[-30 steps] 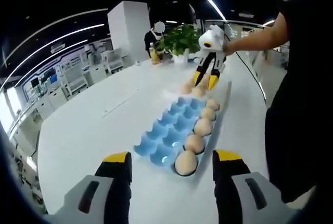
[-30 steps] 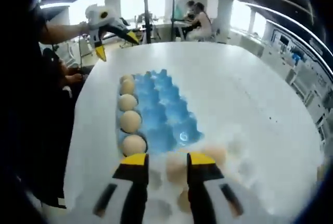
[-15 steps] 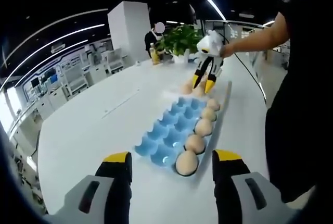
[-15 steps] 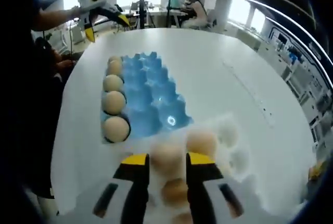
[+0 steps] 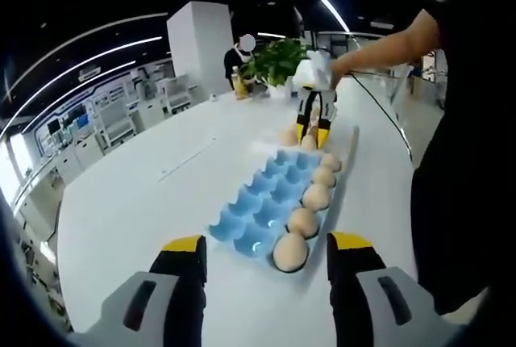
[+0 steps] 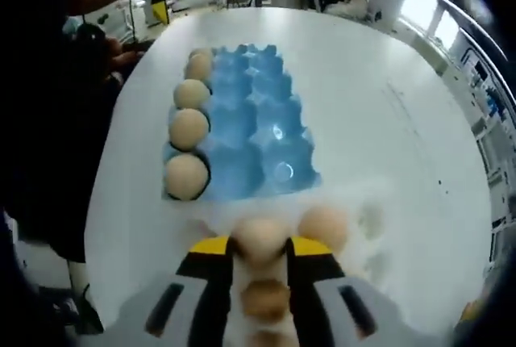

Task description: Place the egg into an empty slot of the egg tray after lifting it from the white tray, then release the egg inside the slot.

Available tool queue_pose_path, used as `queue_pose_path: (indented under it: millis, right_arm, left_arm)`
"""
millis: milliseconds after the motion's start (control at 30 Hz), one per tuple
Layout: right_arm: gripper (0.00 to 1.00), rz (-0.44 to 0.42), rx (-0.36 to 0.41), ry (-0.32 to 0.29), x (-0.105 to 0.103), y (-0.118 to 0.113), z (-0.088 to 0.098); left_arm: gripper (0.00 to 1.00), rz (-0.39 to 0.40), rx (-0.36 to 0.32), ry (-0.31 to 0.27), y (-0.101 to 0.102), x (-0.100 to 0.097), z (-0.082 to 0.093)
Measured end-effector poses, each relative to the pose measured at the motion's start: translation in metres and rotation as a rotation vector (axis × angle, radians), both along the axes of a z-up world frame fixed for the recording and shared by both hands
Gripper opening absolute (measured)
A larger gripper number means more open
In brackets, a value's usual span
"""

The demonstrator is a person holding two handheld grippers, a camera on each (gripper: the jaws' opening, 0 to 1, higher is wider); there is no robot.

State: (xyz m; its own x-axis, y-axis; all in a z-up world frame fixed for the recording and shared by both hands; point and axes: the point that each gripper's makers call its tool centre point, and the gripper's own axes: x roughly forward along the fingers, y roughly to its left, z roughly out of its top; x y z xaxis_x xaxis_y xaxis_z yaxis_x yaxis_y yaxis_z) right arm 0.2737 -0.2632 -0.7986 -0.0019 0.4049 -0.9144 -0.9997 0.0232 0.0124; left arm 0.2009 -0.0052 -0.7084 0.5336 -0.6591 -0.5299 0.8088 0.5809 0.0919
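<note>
The right hand-held gripper (image 6: 258, 252) has its yellow tips on both sides of an egg (image 6: 258, 238) in the white tray (image 6: 367, 226); if it is squeezing the egg, I cannot tell. Another egg sits just right of that one, and 1 more lies between the jaws, closer to the camera. Just ahead of the tips is the blue egg tray (image 6: 262, 133) on the white bench (image 6: 387, 121), with 4 eggs in its left row. The left hand-held gripper (image 5: 262, 250) hangs released, holding nothing, and the blue egg tray is just ahead of it.
</note>
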Motion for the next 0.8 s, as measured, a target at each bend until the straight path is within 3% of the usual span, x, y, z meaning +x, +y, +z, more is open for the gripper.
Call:
queue_pose_path:
  millis: [67, 133, 300, 567, 800]
  right_arm:
    - [0.27, -0.010, 0.006, 0.013, 0.000, -0.001, 0.000]
    - [0.26, -0.073, 0.006, 0.016, 0.000, -0.001, 0.000]
    - [0.25, -0.086, 0.038, 0.010, 0.001, -0.004, 0.009]
    - [0.25, -0.122, 0.127, -0.028, 0.006, 0.001, 0.047]
    - [0.25, -0.101, 0.118, -0.020, -0.001, 0.009, 0.044]
  left_arm:
    - [0.60, 0.003, -0.002, 0.003, 0.001, 0.001, -0.001]
    - [0.60, 0.005, -0.007, 0.000, 0.000, 0.002, 0.000]
    - [0.60, 0.002, -0.013, -0.005, 0.000, 0.002, 0.001]
    - [0.61, 0.020, -0.008, -0.013, 0.008, 0.005, 0.000]
    - [0.61, 0.020, -0.009, -0.008, 0.009, 0.003, -0.001]
